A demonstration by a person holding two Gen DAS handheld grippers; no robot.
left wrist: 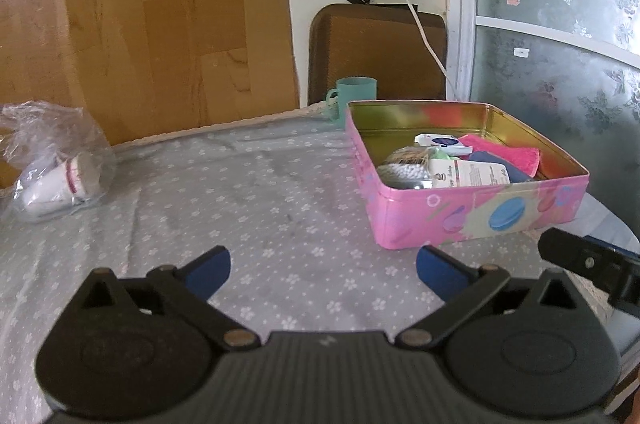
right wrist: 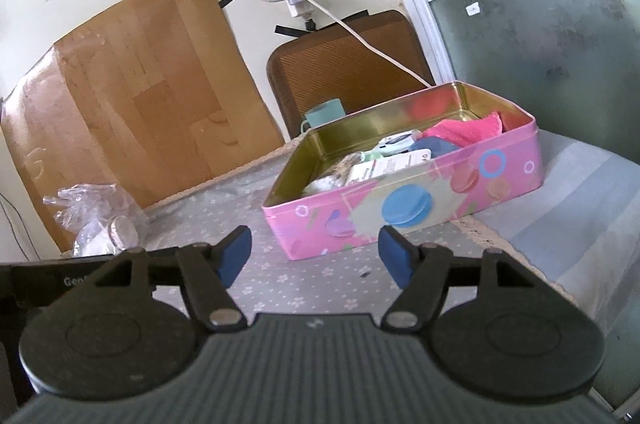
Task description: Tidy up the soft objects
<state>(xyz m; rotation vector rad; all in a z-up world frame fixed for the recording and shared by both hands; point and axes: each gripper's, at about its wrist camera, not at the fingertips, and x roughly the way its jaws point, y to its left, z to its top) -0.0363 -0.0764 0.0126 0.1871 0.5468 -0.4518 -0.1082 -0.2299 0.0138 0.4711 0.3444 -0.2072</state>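
A pink tin box (left wrist: 480, 216) (right wrist: 400, 208) with macaron prints stands open on the flowered tablecloth. Inside lie a pink cloth (left wrist: 508, 152) (right wrist: 468, 130), a dark blue soft item (left wrist: 496, 164) (right wrist: 436, 146), a white packet (left wrist: 468, 174) (right wrist: 384, 166), and a pack of cotton swabs (left wrist: 404, 174). My left gripper (left wrist: 323, 264) is open over the bare cloth, left of and in front of the box, with nothing between its fingers. My right gripper (right wrist: 315, 256) is open too, just in front of the box's near wall, holding nothing.
A clear plastic bag (left wrist: 56, 168) (right wrist: 96, 220) with white items lies at the table's left. A teal cup (left wrist: 354, 96) (right wrist: 326, 114) stands behind the box near a brown chair back (left wrist: 376, 52). A white cable (right wrist: 360, 40) hangs from a wall power strip. The table's right edge is close.
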